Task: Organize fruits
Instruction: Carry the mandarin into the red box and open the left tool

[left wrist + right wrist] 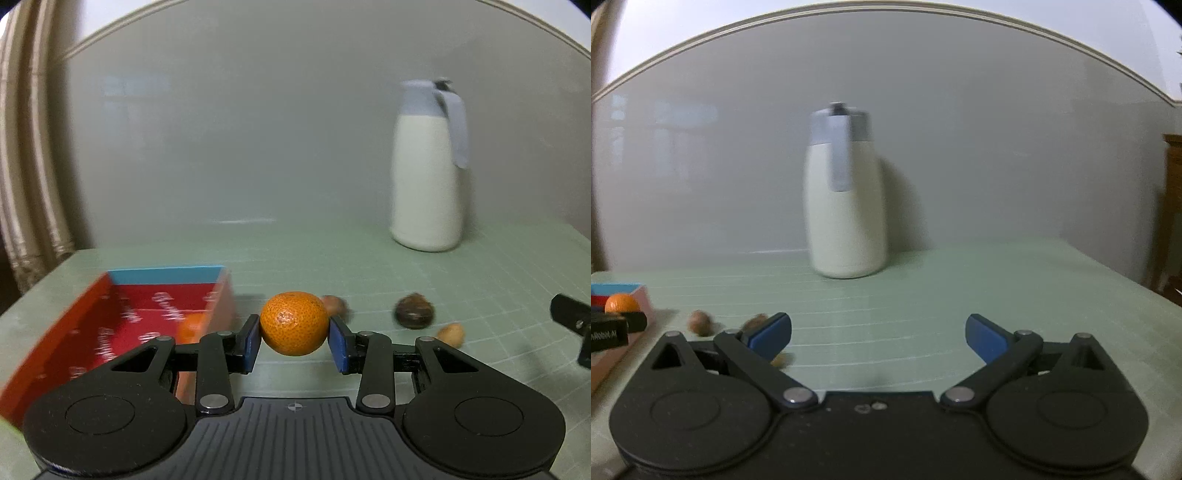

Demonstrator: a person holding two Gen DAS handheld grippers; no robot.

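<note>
Left wrist view shows a pale green gridded mat [369,258] against a plain grey wall, a curtain [22,147] at the left and a white jug [424,177] standing at the back. Left gripper [294,341] clamps a dimpled, bright orange tangerine [294,323] above the mat, just right of the red box [122,317]. Right gripper [878,334] stands wide apart, empty.

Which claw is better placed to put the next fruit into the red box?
The left. The left claw already grips the tangerine, and the red box lies just to its left. The right claw stands open and empty, facing the jug.
</note>
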